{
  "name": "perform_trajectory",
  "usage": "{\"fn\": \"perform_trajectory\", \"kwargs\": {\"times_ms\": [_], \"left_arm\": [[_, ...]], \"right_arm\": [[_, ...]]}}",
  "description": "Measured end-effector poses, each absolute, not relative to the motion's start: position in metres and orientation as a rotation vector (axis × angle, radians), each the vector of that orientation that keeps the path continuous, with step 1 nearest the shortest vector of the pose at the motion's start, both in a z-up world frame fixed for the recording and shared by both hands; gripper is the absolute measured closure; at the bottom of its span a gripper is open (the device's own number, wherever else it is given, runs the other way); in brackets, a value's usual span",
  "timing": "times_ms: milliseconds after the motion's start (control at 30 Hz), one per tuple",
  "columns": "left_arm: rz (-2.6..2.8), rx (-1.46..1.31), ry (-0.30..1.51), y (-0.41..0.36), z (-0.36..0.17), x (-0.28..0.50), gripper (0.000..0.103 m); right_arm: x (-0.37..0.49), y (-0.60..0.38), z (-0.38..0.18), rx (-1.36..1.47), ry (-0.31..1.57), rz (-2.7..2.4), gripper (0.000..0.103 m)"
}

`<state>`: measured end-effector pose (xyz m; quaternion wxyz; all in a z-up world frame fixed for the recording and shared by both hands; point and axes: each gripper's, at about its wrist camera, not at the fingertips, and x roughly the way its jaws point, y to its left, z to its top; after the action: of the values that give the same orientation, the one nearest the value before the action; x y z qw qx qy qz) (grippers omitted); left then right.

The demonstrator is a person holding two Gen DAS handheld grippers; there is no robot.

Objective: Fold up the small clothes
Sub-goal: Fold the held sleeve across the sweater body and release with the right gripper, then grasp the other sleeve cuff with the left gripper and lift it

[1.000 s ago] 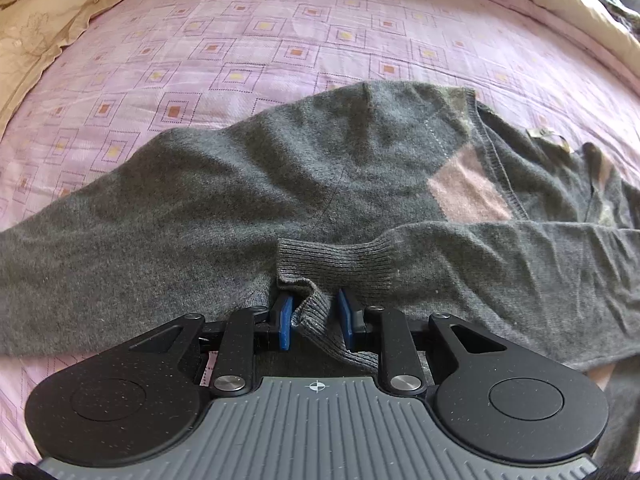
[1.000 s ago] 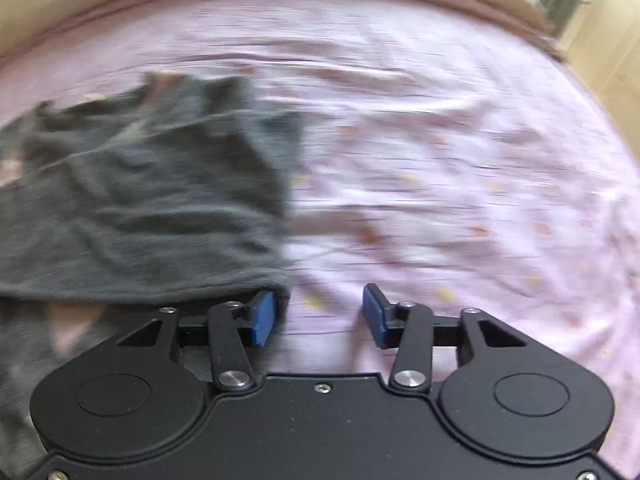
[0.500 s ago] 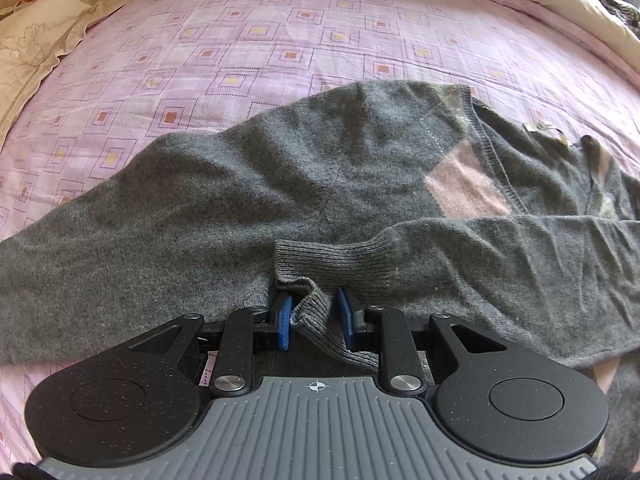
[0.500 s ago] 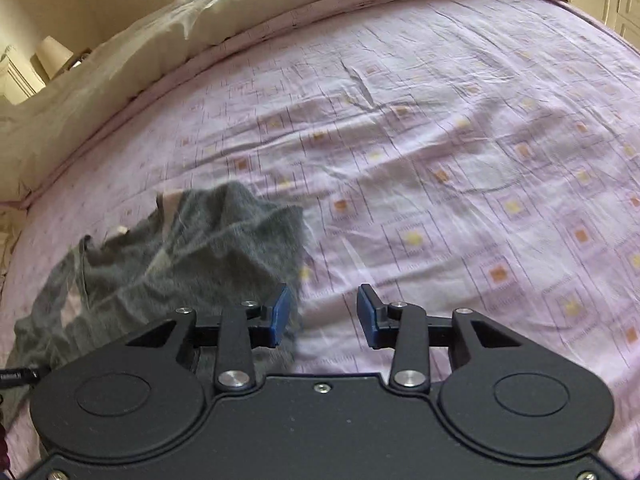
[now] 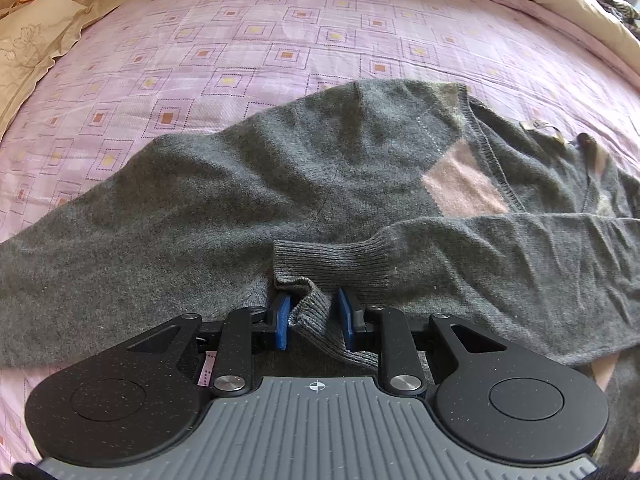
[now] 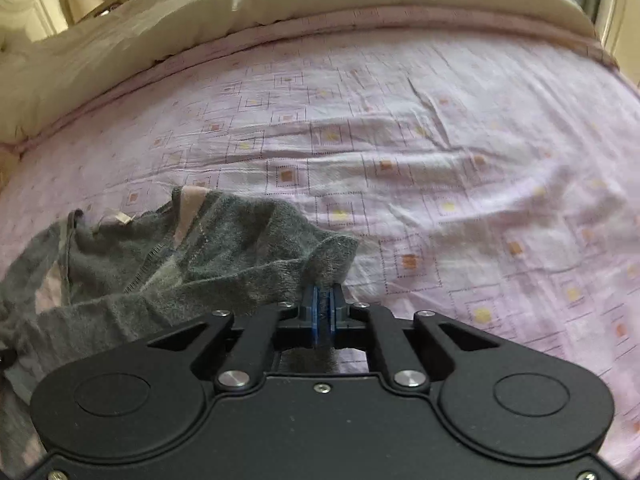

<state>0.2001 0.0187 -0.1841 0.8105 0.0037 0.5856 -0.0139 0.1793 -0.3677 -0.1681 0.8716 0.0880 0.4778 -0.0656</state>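
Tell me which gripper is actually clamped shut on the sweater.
The right gripper: fingers pinched together on the sweater. The left gripper has fingers apart around the ribbed cuff.

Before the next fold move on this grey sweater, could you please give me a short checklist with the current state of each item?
1. Right gripper shut on the sweater: ok, the blue pads are pressed together with knit pinched between them.
2. Left gripper gripping the ribbed cuff: not ok, the pads stand apart and the fabric only lies between them.
3. Sleeve laid across the body: ok.
4. Sweater flat: not ok, it is bunched near the right gripper.
5. Bedsheet bare where the fold could land: ok.
6. Extra layers caught in the right grip: cannot tell.
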Motion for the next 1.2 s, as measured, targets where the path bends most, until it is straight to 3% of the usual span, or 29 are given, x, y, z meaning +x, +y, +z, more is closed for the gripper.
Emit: {"fn": "perform_trajectory", "kwargs": {"times_ms": [233,333,400,433,533,600,767,967,1200], "left_arm": [[-0.022,0.005,1.249,0.018,-0.184,0.2,0.078],[-0.018,-0.005,1.246,0.018,-0.184,0.2,0.076],[-0.018,-0.005,1.24,0.018,-0.185,0.2,0.073],[-0.021,-0.007,1.233,0.018,-0.185,0.199,0.072],[-0.063,-0.044,1.198,0.019,-0.185,0.193,0.054],[-0.131,-0.071,1.185,0.018,-0.187,0.19,0.024],[-0.16,0.039,1.166,0.004,-0.184,0.175,0.02],[-0.097,-0.033,1.157,0.028,-0.176,0.137,0.02],[0.058,-0.154,1.162,0.108,-0.169,0.089,0.019]], "right_arm": [[0.183,-0.389,-0.185,0.253,1.07,-0.257,0.094],[0.182,-0.385,-0.173,0.225,1.037,-0.265,0.081],[0.177,-0.381,-0.159,0.21,0.999,-0.269,0.06],[0.173,-0.379,-0.152,0.202,0.98,-0.269,0.044],[0.16,-0.37,-0.133,0.18,0.931,-0.243,0.034],[0.15,-0.361,-0.123,0.171,0.918,-0.217,0.027],[0.121,-0.333,-0.104,0.161,0.902,-0.135,0.002],[0.09,-0.294,-0.104,0.131,0.952,-0.023,0.001],[0.064,-0.243,-0.122,0.092,1.057,0.118,0.001]]}}
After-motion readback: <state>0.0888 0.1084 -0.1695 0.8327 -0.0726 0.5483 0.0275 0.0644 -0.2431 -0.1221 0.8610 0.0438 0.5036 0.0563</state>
